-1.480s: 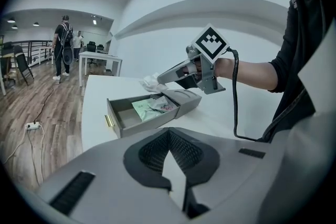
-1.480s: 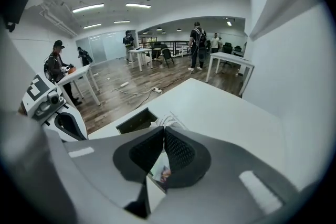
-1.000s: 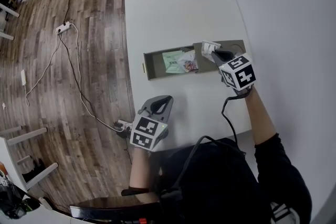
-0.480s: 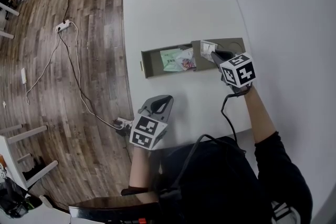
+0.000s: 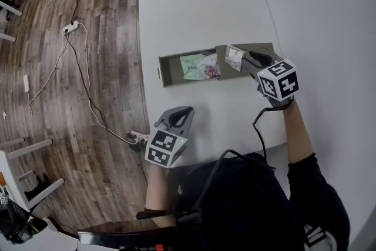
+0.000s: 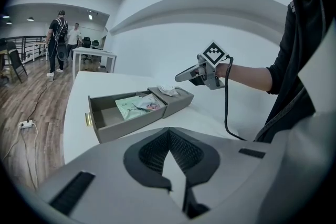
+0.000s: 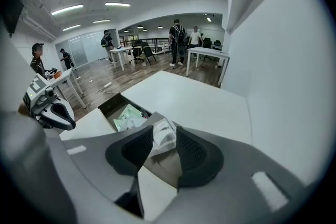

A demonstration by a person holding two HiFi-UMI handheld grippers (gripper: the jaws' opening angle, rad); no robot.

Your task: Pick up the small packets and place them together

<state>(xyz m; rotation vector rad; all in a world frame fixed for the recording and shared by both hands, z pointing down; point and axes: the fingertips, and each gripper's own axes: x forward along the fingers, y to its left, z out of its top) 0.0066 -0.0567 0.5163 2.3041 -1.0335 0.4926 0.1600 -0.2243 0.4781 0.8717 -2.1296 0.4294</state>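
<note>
**Right tool: packet let go on the box**

Right tool (image 5: 251,58): jaws just opened, white packet (image 5: 234,56) loose between them, lying on the box (image 5: 263,49) top beside the open drawer (image 5: 170,72). Other packets (image 5: 192,66): inside the drawer. Left tool (image 6: 170,157): closed, empty. Risk: a brush while withdrawing may knock the packet onto the table (image 5: 194,14).

Head view looks steeply down; both gripper views face the drawer (image 6: 123,126).

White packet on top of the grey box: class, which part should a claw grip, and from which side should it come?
Probably its crumpled, raised edge facing the box's closed end, coming steeply down from that side. The white packet lies on top of the grey box, so only a lifted edge lets a claw close across it; the open drawer is opposite.
</note>
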